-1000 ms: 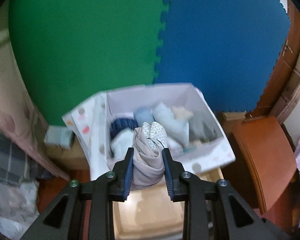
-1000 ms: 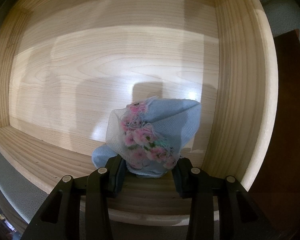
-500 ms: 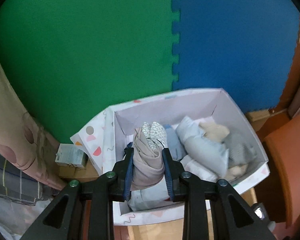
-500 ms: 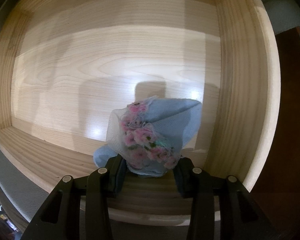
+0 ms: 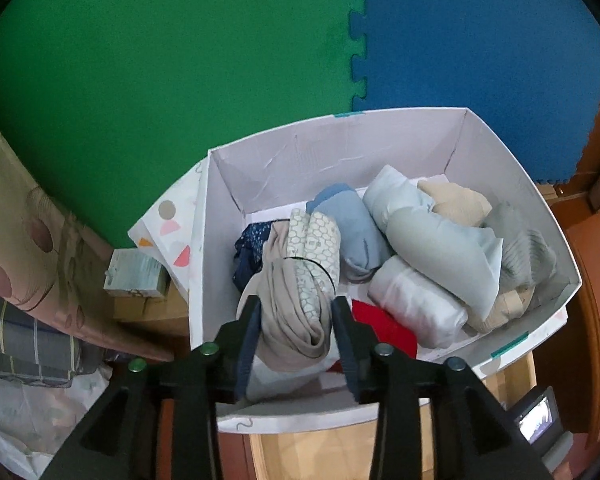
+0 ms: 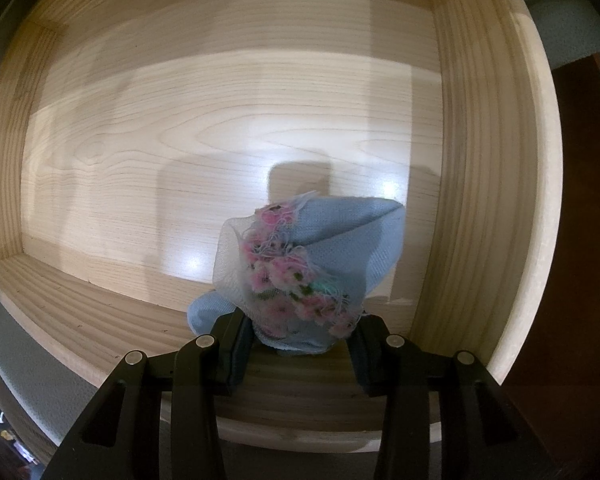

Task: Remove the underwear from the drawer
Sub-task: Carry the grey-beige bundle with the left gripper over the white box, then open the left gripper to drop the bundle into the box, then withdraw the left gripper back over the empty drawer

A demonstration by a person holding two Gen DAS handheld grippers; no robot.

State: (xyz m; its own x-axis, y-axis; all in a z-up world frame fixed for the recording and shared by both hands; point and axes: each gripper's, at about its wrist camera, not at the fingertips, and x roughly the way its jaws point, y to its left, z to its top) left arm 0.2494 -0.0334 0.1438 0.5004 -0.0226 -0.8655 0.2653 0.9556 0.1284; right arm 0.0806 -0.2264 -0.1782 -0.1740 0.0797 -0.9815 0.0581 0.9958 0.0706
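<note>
In the left wrist view my left gripper (image 5: 296, 320) hangs over the white patterned box (image 5: 380, 140). Its jaws are opening around a rolled beige underwear (image 5: 292, 308) with a honeycomb-print piece, which rests on the clothes in the box. The pads stand just off the roll's sides. In the right wrist view my right gripper (image 6: 298, 340) points down into the pale wooden drawer (image 6: 220, 120). It is shut on a light blue underwear (image 6: 340, 240) trimmed with pink floral lace, at the drawer's near right corner.
The box holds several other rolled garments: light blue (image 5: 352, 232), pale grey (image 5: 432, 236), white (image 5: 412, 300), navy (image 5: 252, 244), red (image 5: 380, 324). Green (image 5: 160, 60) and blue (image 5: 480, 40) foam mats cover the floor. A small carton (image 5: 136, 272) sits left of the box.
The left gripper has come down over the box with the beige roll, and its jaws have spread apart. The right gripper and the blue underwear have stayed where they were.
</note>
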